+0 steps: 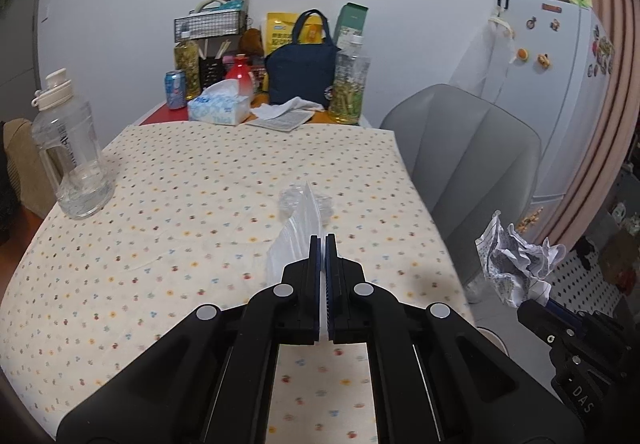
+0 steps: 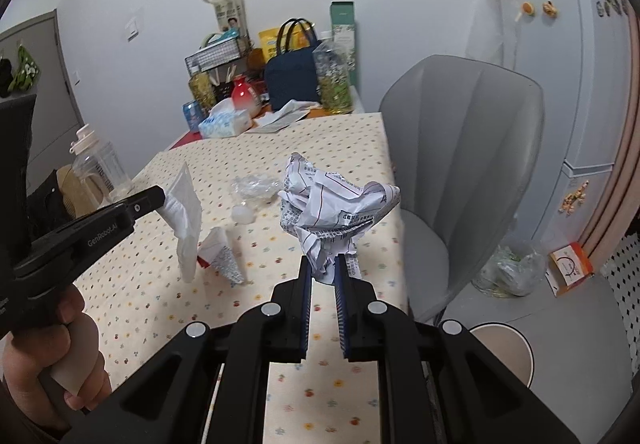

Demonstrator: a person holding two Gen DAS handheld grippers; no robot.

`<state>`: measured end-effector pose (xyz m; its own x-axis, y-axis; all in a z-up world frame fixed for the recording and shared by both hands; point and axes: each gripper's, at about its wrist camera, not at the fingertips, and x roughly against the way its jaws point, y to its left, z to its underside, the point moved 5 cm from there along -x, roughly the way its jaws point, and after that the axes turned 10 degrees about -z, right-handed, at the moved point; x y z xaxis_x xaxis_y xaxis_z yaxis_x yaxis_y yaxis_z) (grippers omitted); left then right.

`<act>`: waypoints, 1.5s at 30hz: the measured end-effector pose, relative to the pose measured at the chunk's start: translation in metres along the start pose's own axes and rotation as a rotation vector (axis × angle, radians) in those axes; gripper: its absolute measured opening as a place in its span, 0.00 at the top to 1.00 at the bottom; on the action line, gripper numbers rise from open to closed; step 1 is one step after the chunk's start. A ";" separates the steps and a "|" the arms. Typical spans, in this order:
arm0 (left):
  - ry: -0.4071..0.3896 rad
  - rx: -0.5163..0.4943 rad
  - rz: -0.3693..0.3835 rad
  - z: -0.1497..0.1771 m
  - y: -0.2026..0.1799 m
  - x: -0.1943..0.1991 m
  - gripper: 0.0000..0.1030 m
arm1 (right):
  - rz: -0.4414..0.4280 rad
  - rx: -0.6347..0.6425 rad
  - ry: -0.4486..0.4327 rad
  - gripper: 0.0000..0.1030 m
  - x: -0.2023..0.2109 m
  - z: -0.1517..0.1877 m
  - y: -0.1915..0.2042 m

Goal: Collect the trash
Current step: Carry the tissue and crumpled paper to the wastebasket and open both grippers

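On the far left of the table (image 2: 360, 148) stands a clear water jug (image 1: 70, 148), nearly empty as far as we can tell. Our left gripper (image 2: 162, 198) has its fingers pressed together on a flat white packet (image 2: 185, 220), which hangs off the tips above the cloth. We judge it light and limp, so a pinch at the top edge is enough, though it may swing.

Just right of it, near the middle of the table, a small torn wrapper (image 2: 224, 258) with a red edge lies on the cloth, and beyond it a bit of crumpled clear plastic (image 2: 256, 188); both look featherlight and slippery, best nipped at a raised fold.

Right again, our right gripper (image 2: 323, 266) has its fingers clamped on a crumpled ball of printed paper (image 2: 332, 204), held up over the near right edge of the table. It looks light, springy and easy to crush, gripped at its lower tail.

On the floor at right, past the grey chair (image 2: 472, 164), a clear bag (image 2: 510, 272) holds what looks like rubbish, and a round bin (image 2: 520, 348) sits nearer; we cannot see inside it
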<state>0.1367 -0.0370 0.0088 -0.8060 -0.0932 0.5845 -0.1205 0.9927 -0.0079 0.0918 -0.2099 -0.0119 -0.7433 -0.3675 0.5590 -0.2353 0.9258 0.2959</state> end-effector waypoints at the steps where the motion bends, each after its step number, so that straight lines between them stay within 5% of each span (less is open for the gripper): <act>1: -0.002 -0.004 0.013 -0.001 -0.008 0.001 0.97 | 0.006 -0.004 -0.012 0.88 0.006 -0.001 -0.004; 17: -0.057 -0.089 0.127 -0.003 -0.088 0.029 0.97 | 0.112 -0.027 -0.094 0.88 0.070 0.000 -0.061; 28: -0.052 -0.193 0.223 -0.001 -0.169 0.019 0.97 | 0.225 -0.119 -0.099 0.88 0.094 0.018 -0.139; 45: 0.036 -0.365 0.329 0.058 -0.319 -0.003 0.97 | 0.301 -0.314 -0.134 0.88 0.109 0.054 -0.247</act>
<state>0.1437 -0.3578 -0.0377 -0.7457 0.2263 0.6267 0.3533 0.9317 0.0839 0.0348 -0.4736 -0.0660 -0.8290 -0.0518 0.5568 0.1900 0.9104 0.3676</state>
